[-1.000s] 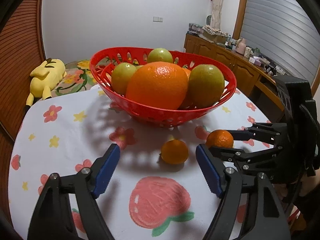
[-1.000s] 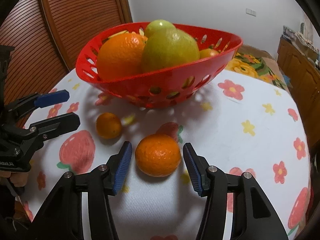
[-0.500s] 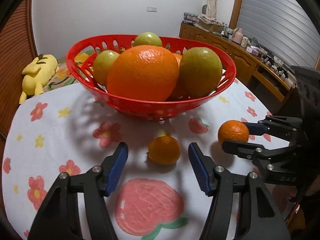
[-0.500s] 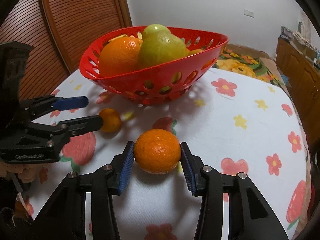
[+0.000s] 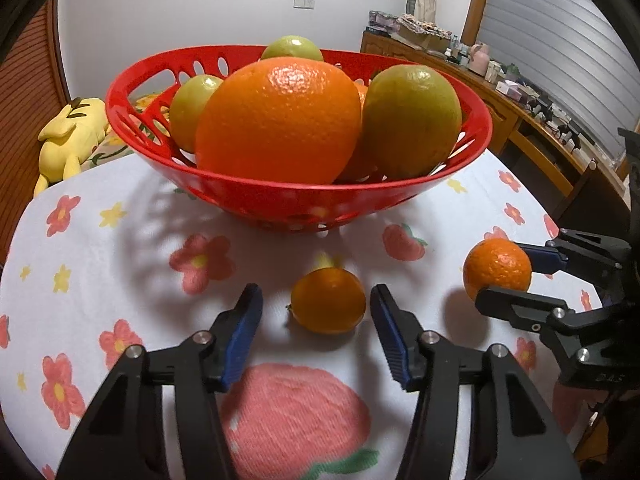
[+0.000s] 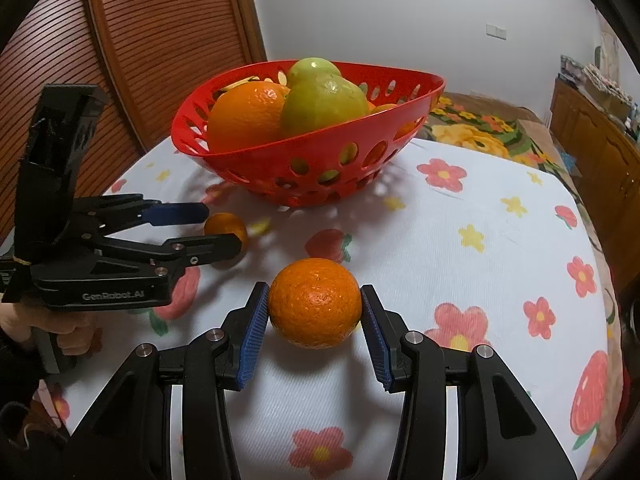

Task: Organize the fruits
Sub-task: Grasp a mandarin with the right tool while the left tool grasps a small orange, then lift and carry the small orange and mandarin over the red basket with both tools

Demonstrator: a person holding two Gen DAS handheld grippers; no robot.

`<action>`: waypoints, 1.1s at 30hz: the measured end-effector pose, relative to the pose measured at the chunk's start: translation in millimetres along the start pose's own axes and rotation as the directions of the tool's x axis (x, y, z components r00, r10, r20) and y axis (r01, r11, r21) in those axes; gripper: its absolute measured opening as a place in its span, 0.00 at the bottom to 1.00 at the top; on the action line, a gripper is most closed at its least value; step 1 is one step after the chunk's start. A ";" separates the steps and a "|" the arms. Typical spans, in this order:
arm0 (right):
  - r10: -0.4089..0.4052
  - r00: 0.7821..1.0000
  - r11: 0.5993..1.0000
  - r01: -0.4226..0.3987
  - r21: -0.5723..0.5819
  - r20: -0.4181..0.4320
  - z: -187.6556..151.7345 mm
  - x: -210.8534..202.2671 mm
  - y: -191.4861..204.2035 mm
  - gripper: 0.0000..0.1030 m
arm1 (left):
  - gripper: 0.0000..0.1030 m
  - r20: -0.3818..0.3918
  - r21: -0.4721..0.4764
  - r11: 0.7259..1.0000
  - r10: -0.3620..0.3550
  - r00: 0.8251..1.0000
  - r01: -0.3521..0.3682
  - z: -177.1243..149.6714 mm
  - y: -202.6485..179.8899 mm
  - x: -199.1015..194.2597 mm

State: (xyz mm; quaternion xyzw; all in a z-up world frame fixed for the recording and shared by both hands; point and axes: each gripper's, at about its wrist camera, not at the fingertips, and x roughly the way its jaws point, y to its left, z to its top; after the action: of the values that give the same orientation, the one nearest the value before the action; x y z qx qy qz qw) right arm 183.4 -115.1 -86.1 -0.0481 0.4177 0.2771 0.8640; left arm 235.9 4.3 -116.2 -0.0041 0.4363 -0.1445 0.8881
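Hidden: basket floor is covered by fruit.
Red basket: large orange and green fruits are held.
Left gripper: jaws have been closing; small mandarin on tablecloth is flanked, untouched.
Right gripper: larger mandarin is clamped.

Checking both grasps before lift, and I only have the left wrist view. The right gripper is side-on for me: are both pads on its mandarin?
Observer: Yes. In the right wrist view, both blue pads of the right gripper press the sides of the larger mandarin.
Operator: Is the left one far enough in on the small one?
Observer: Seen from the side, the fingers of the left gripper run alongside the small mandarin, one beyond it and one crossing in front of it. Its jaws have just been closing with the fruit between them, and the pads are not yet touching it.
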 end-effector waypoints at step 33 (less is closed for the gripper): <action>0.013 0.994 0.998 -0.006 -0.068 0.109 22.4 -50.6 22.8 0.45 | 0.37 0.213 -0.009 0.999 -0.047 0.976 0.050 2.9 9.8 -97.4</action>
State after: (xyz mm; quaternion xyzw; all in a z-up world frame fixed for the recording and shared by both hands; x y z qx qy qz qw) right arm 161.9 -111.0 -30.4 -0.0603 0.3604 0.2975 0.8820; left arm 184.4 38.7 -40.3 -0.0364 0.3395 -0.1617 0.9259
